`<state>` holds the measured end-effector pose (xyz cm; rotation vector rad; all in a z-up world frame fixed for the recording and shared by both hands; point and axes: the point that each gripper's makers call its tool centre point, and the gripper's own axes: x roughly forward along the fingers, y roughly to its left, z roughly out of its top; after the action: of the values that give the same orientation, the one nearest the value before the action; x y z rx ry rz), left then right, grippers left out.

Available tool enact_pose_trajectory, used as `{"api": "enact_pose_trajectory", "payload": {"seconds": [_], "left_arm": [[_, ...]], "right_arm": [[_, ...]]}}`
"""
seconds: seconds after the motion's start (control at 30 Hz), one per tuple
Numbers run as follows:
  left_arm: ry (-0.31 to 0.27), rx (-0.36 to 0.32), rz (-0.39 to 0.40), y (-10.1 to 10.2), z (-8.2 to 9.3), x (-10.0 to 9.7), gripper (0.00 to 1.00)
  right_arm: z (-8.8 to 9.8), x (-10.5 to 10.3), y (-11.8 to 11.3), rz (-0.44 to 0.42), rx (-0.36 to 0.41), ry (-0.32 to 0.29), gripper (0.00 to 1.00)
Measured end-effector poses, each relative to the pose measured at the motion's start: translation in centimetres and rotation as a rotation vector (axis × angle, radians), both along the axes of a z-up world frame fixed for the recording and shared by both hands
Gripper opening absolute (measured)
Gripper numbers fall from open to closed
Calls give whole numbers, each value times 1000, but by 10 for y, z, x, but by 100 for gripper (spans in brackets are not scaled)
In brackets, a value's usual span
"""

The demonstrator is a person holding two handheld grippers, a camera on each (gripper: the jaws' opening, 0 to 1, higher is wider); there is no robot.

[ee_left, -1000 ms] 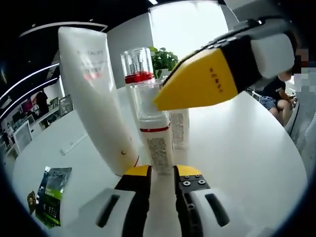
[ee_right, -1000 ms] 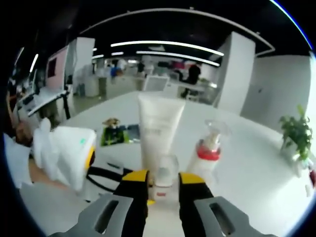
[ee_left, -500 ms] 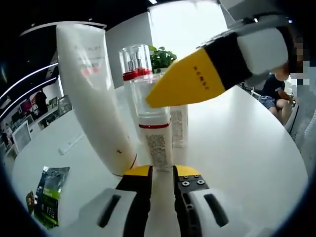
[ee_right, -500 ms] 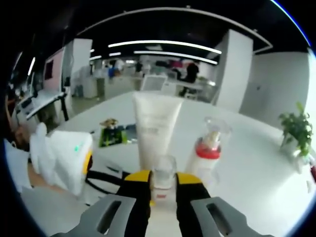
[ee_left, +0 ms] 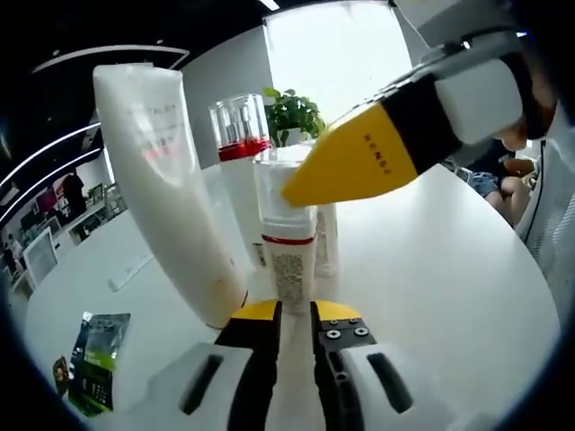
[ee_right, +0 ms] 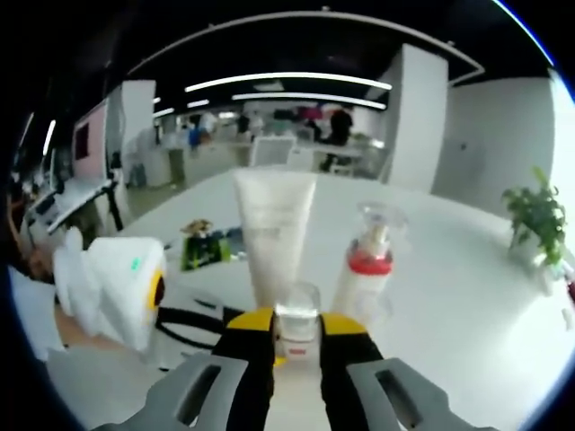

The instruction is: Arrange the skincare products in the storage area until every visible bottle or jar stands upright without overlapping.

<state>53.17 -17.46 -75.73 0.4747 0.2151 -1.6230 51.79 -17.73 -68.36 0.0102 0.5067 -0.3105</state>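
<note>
I have 2 grips on 1 small clear-capped bottle (ee_left: 289, 242) at frame centre: my left gripper (ee_left: 294, 313) is clamped narrow on its base, my right gripper (ee_right: 296, 321) on its cap. Pulling them unevenly could tilt it into the white tube (ee_left: 166, 180) or the red-collared pump bottle (ee_left: 238, 144), both upright just left of it on the white table (ee_left: 431, 260).

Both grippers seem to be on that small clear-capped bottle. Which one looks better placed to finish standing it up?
Probably the left gripper. Its jaws clamp the small bottle low, near the table, which steadies it. The right gripper pinches just the clear cap and could let go first.
</note>
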Motion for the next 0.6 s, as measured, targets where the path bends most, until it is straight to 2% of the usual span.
{"api": "enact_pose_trajectory", "payload": {"seconds": [0.23, 0.6], "left_arm": [[-1, -27, -20, -2, 7, -4, 21], [-15, -49, -34, -5, 13, -8, 22]], "right_arm": [[1, -3, 3, -3, 25, -3, 12], [1, -10, 7, -12, 40, 3, 11]]}}
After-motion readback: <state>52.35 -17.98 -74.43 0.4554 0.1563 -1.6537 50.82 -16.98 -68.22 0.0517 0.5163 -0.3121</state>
